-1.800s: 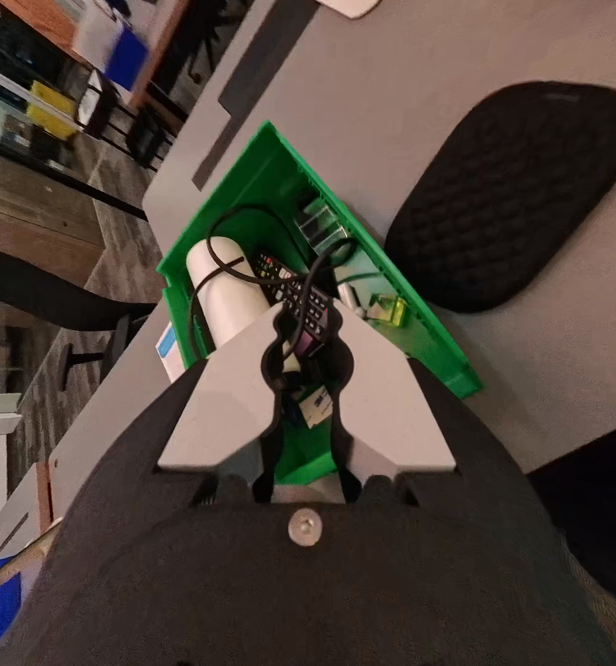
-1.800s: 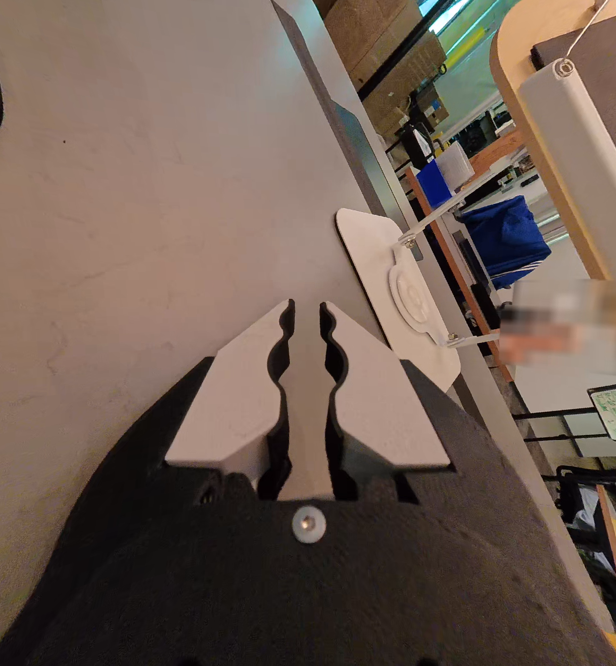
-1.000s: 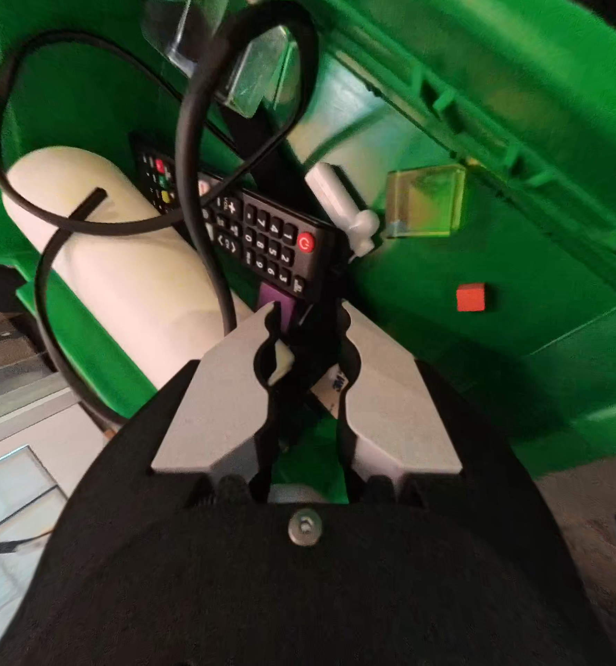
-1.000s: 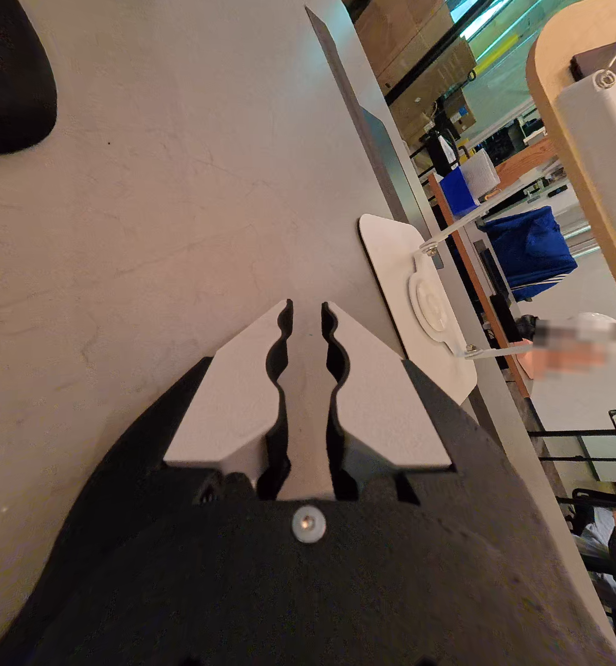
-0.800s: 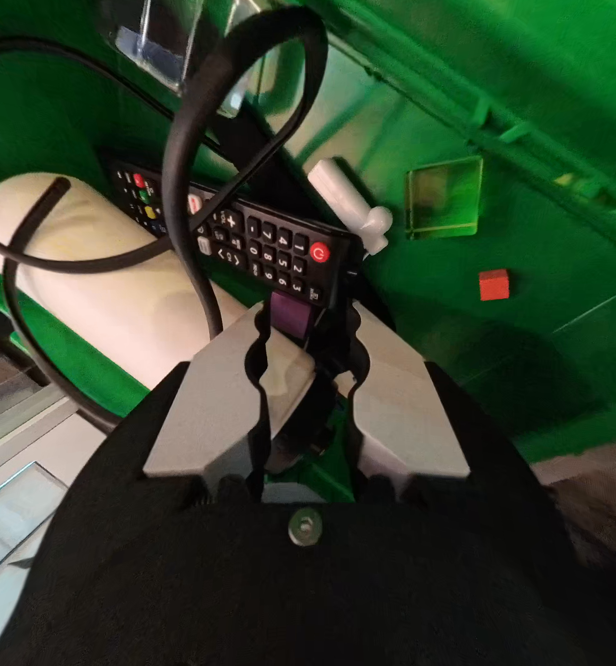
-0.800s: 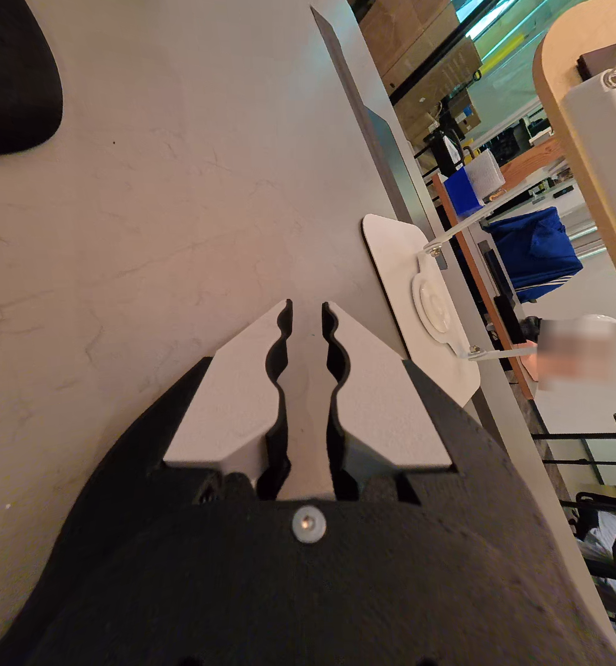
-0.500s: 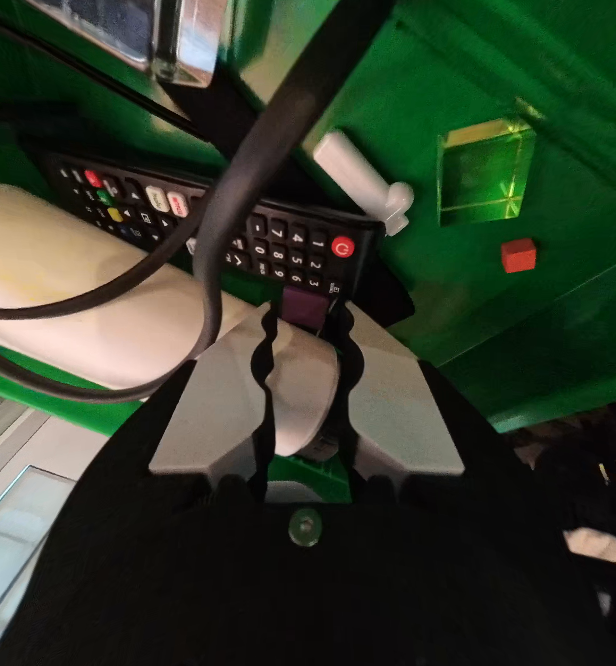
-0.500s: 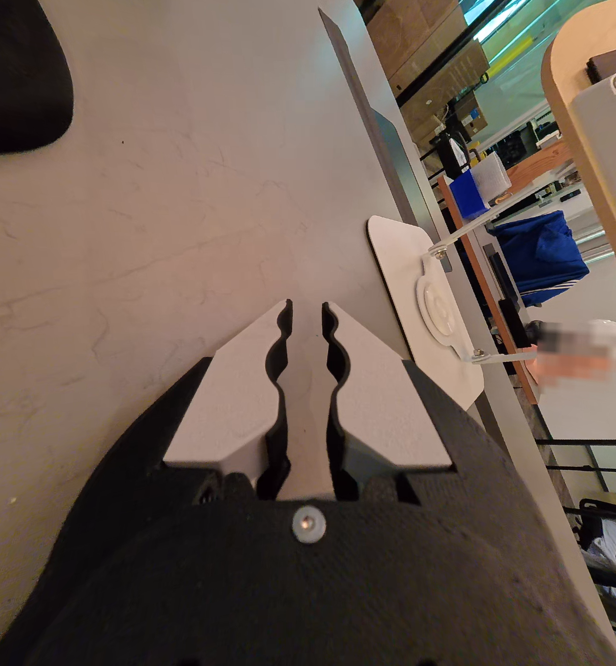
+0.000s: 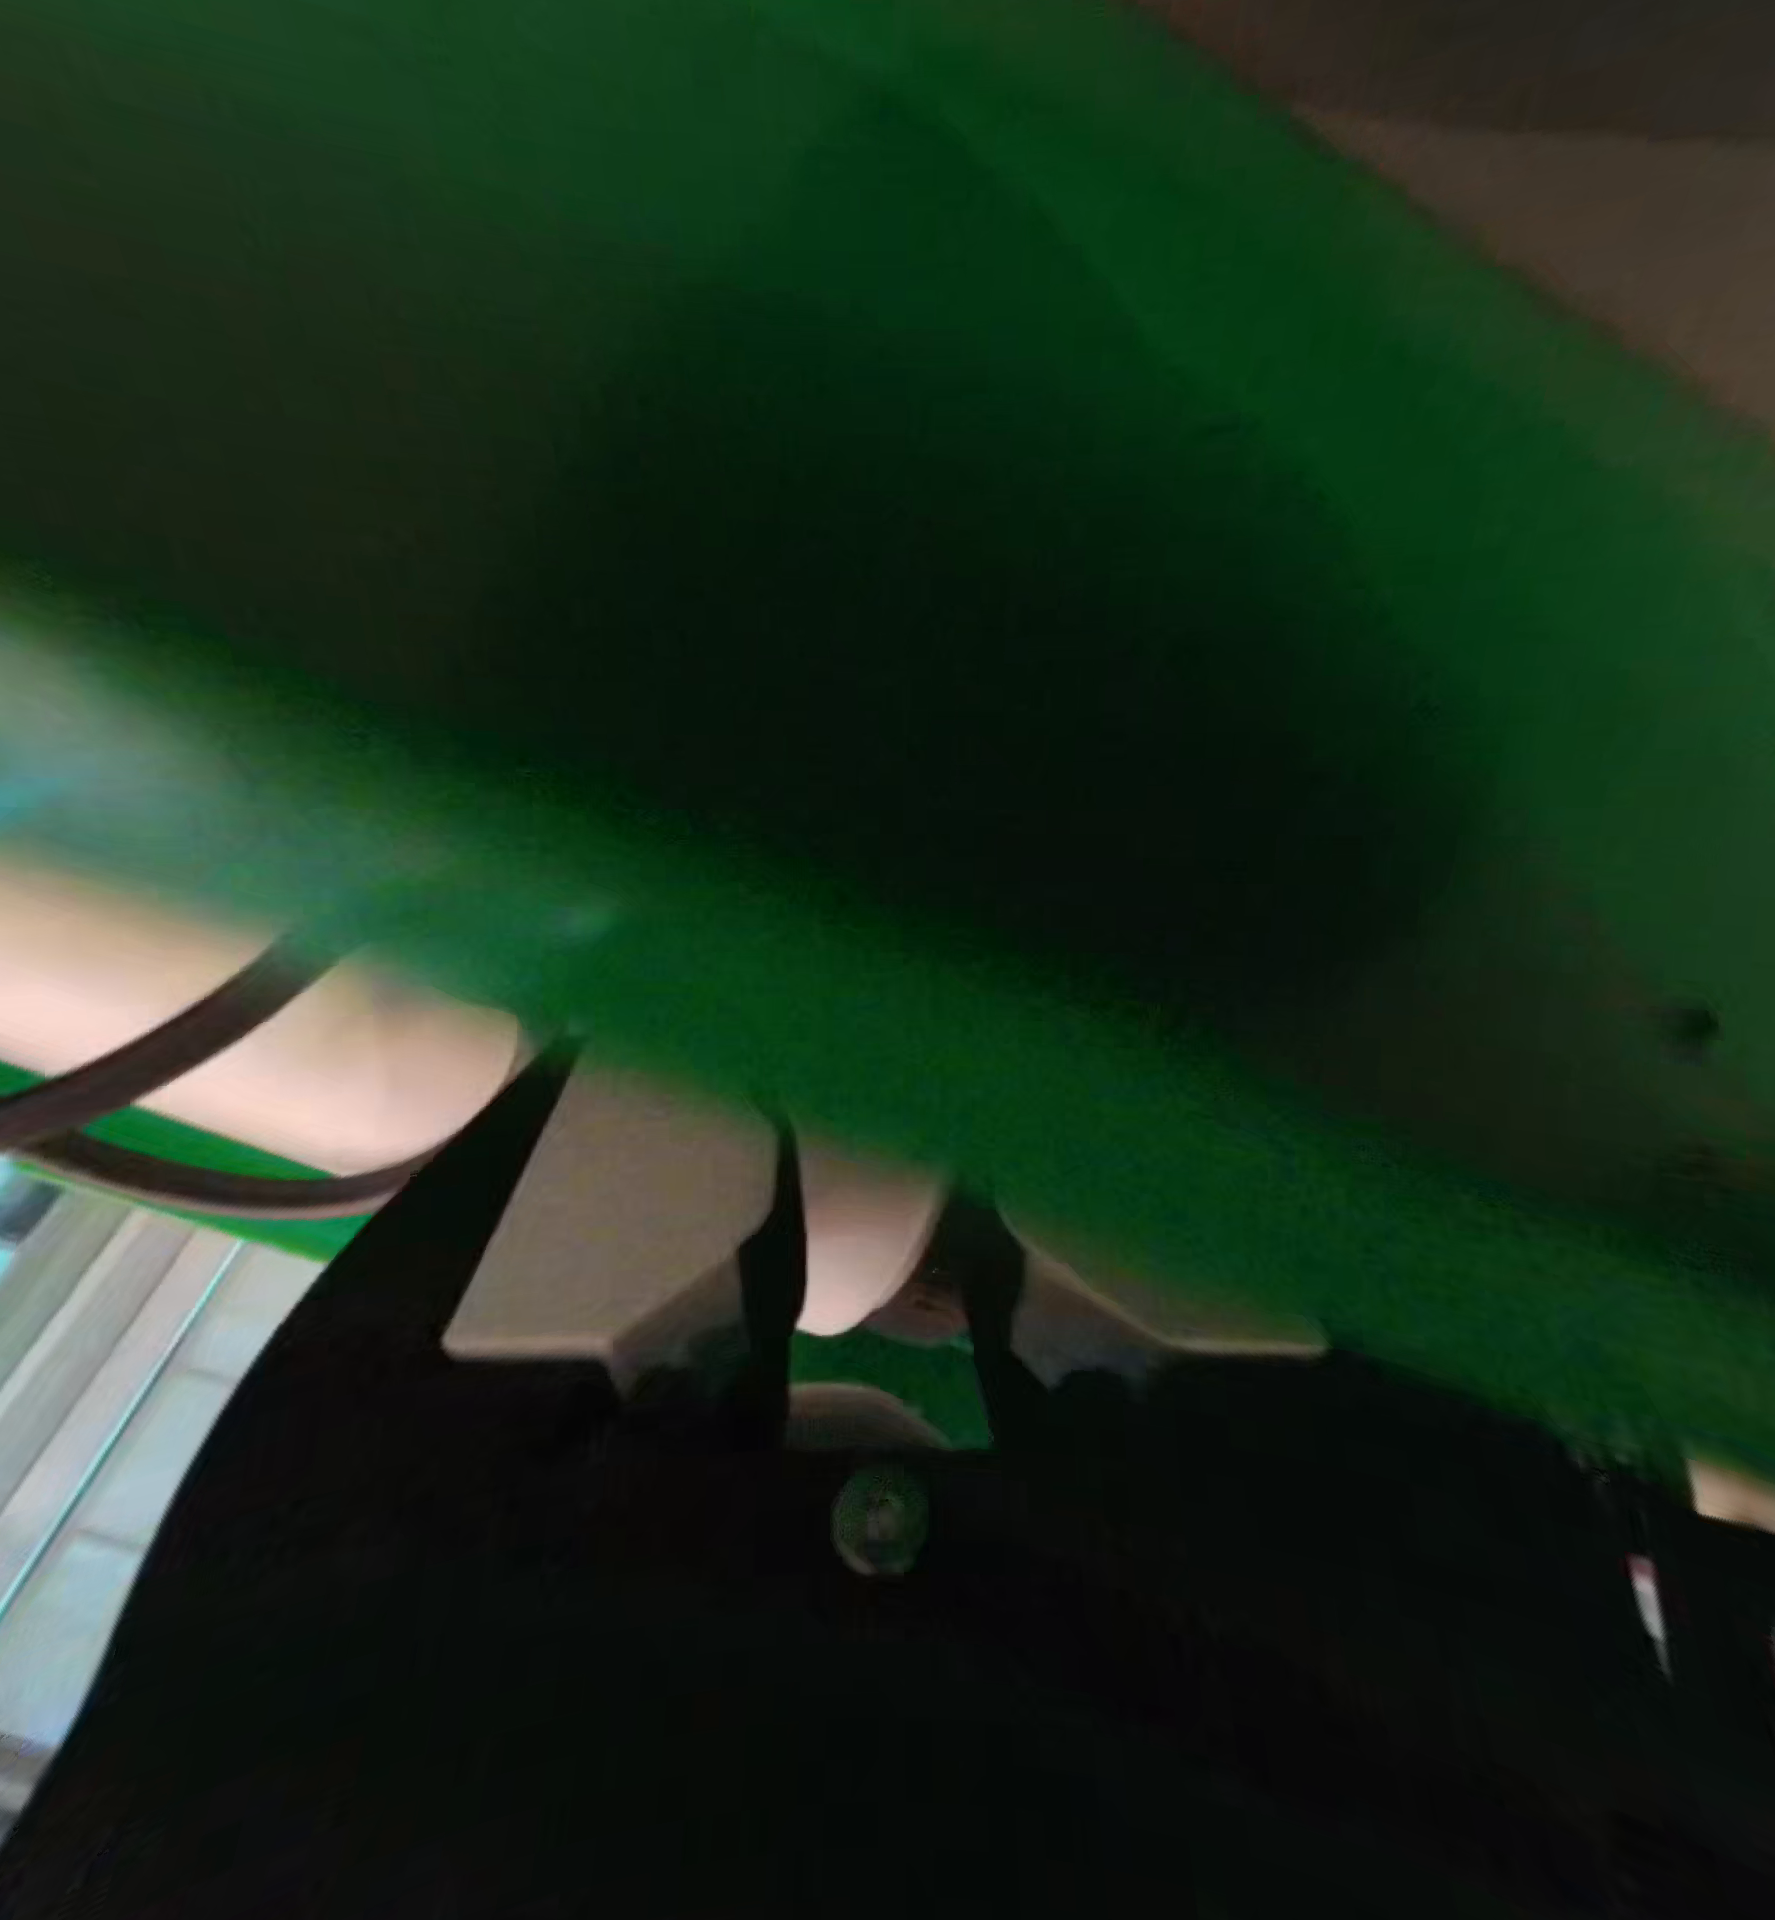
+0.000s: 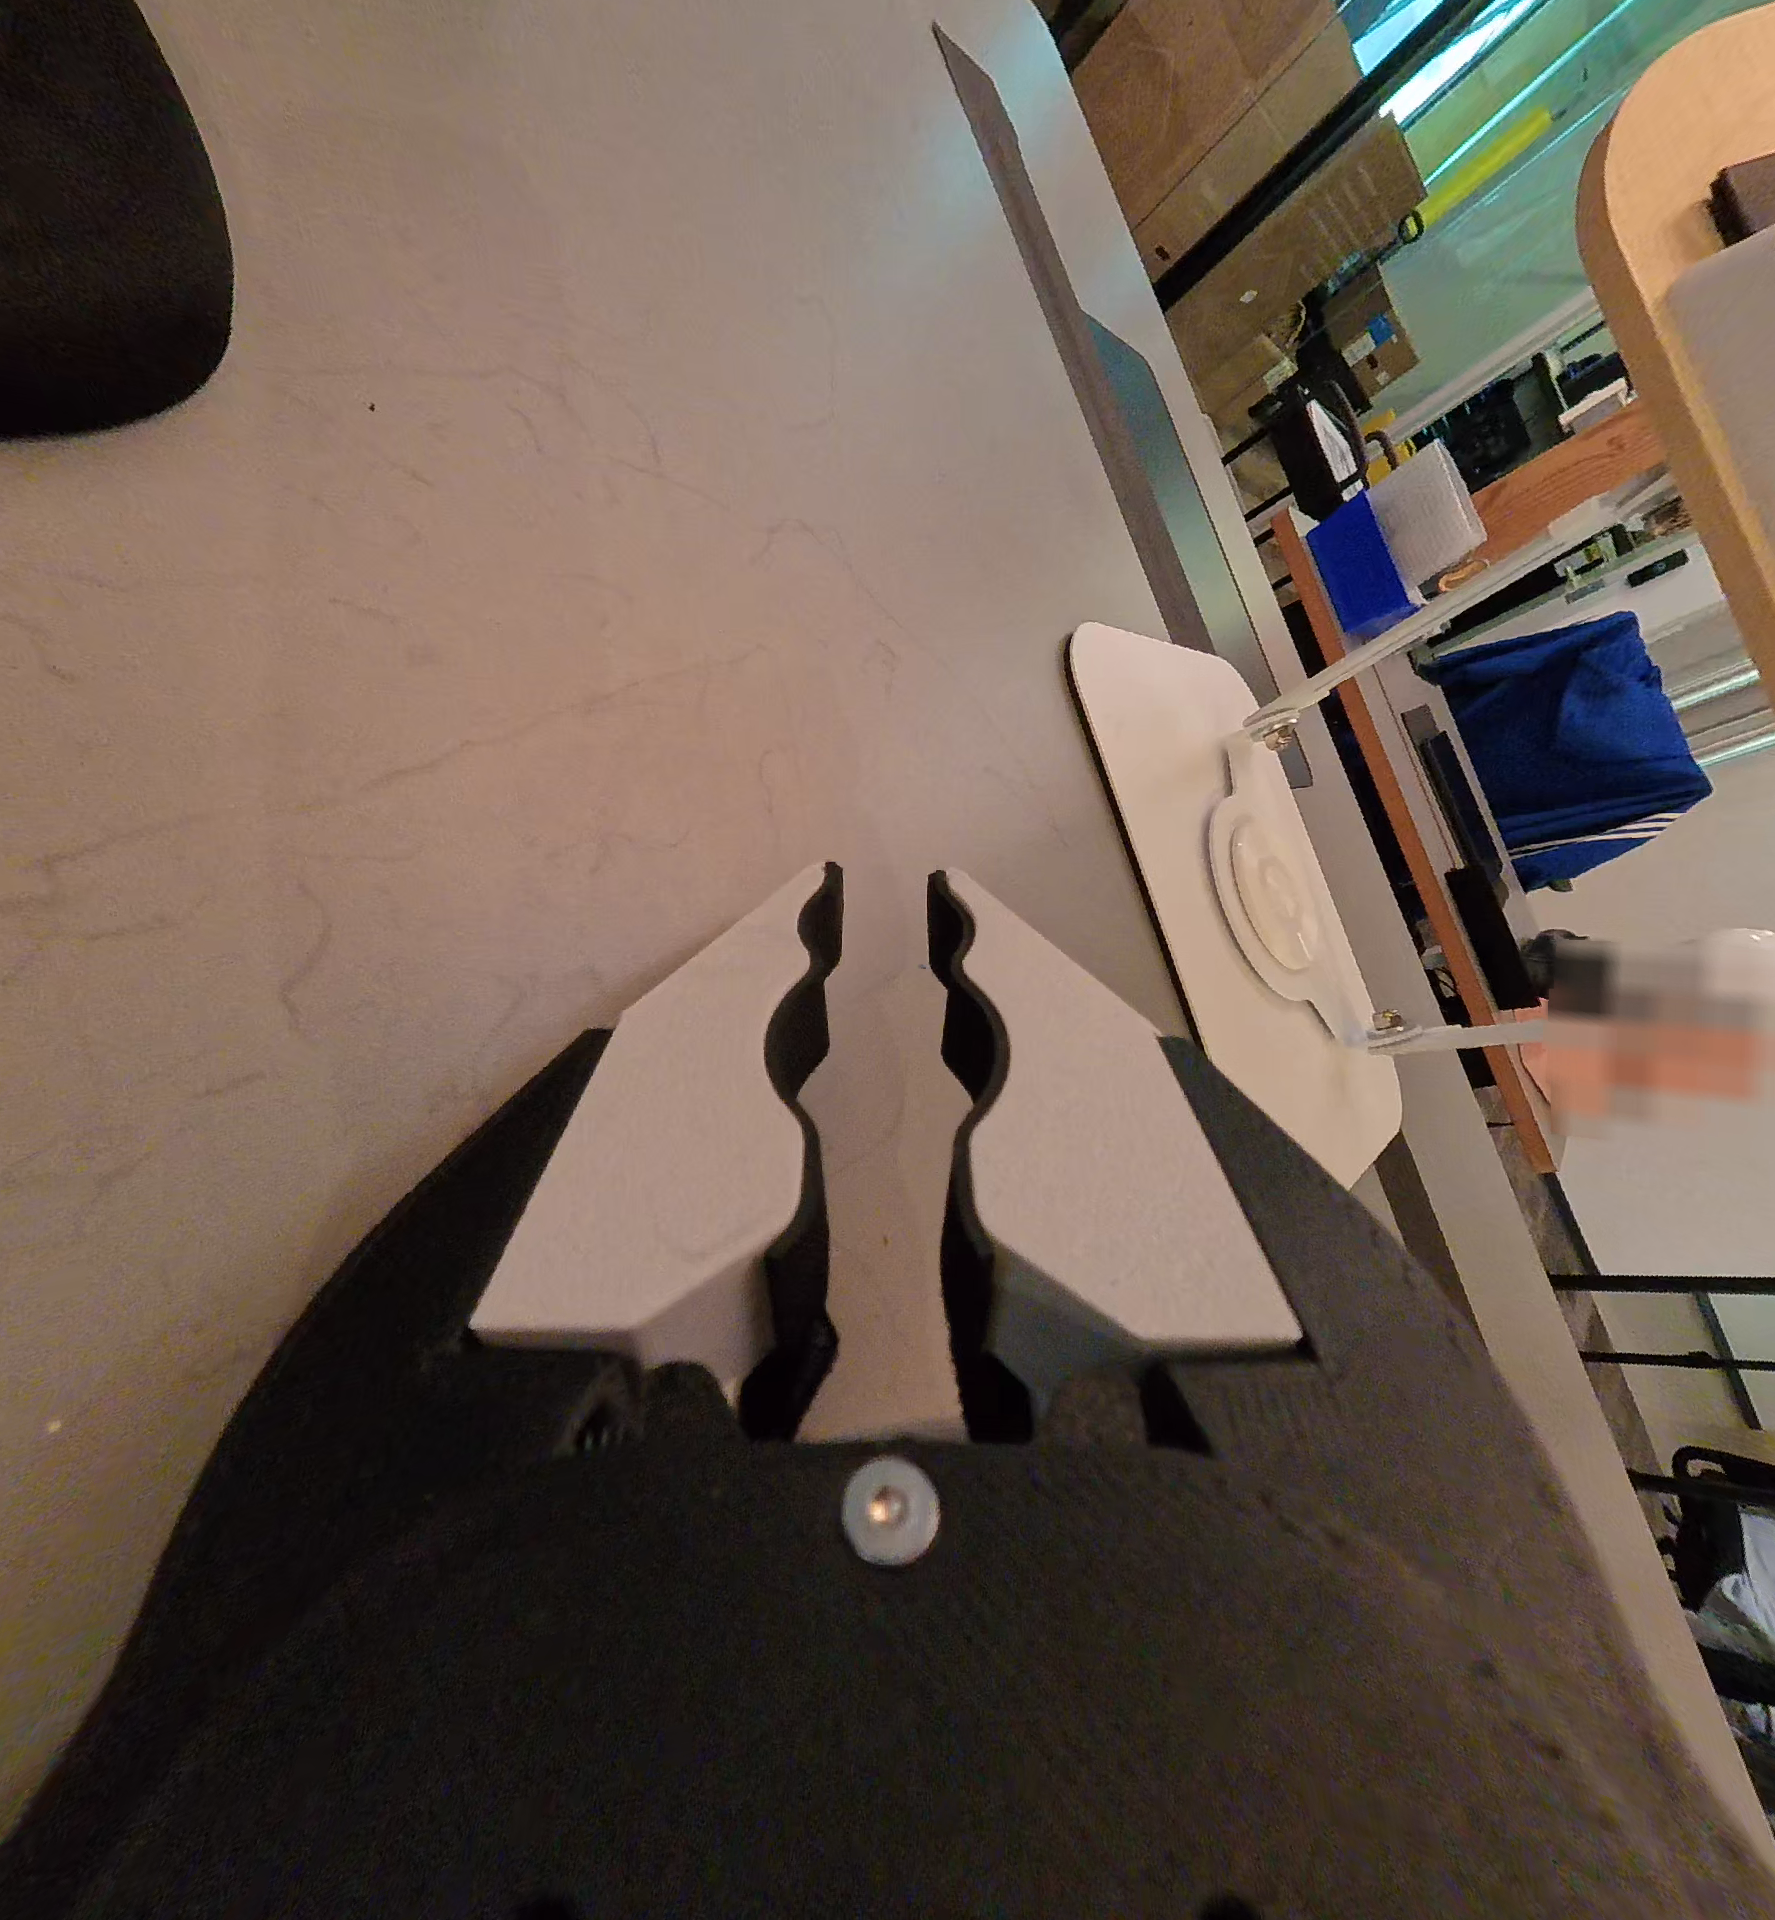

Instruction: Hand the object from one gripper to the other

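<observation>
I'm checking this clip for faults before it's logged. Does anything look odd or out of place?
Yes: the left wrist view is smeared. The green bin fills it, hiding the left gripper's fingertips, with a black cable draped over a white cylinder. The right gripper hangs empty above the table.

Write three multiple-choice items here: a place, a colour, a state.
1. Where does the black pad lie in the right wrist view? A) upper left on the table B) between the fingers C) on the floor
2. What colour is the bin filling the left wrist view? A) blue B) green C) red
3. What state is the right tool in? A) gripping a cable B) empty, jaws apart C) shut on a block
Answers: 1 A, it sits far from the fingers; 2 B, green fills the frame; 3 B, bare table shows in the gap.
</observation>
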`<state>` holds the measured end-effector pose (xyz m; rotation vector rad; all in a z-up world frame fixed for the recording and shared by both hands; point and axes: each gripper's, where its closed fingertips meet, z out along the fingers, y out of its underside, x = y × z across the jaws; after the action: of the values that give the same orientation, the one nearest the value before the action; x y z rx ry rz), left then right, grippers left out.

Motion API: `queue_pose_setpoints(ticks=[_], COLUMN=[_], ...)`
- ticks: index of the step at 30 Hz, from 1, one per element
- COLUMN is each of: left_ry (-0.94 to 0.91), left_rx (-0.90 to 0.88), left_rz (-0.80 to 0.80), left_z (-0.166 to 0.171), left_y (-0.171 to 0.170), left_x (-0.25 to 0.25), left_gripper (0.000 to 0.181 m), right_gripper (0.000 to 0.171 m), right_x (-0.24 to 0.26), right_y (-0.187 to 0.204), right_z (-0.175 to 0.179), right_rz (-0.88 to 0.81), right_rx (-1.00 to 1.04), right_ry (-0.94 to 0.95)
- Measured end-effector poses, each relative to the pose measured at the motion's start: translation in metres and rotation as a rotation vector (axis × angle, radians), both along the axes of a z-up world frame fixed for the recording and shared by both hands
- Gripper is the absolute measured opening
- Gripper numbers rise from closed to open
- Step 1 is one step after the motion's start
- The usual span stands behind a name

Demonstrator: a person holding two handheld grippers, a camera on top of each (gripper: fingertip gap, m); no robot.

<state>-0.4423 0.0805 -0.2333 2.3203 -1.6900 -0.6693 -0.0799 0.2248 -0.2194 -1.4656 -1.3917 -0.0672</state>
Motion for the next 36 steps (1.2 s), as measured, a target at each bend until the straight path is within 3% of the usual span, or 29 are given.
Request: queue_pose_setpoints(ticks=[1,9,18,30,36], left_ry=[-0.017,-0.223,-0.61,-0.934,-1.117], left_rx=[0.0,0.049,0.299,0.595,0.762], left_rz=[0.014,0.039,0.022,0.032,-0.024], left_z=[0.002,0.008,0.061,0.099,0.146], left_y=[-0.002,-0.006,0.01,0.011,0.013], left_x=[0.001,0.021,0.042,0.04,0.063], left_gripper=[0.024,0.025,0.025,0.025,0.025], right_gripper=[0.014,0.014,0.014,0.016,0.023], right_x=[0.0,-0.001,-0.001,-0.008,-0.015], right_y=[0.0,0.0,0.0,-0.006,-0.012], right_z=[0.0,-0.001,-0.001,0.005,0.019], right_rz=[0.0,0.004,0.006,0.024,0.042], right_rx=[0.001,-0.002,-0.002,0.004,-0.02], right_ry=[-0.002,-0.004,-0.008,0.029,0.136])
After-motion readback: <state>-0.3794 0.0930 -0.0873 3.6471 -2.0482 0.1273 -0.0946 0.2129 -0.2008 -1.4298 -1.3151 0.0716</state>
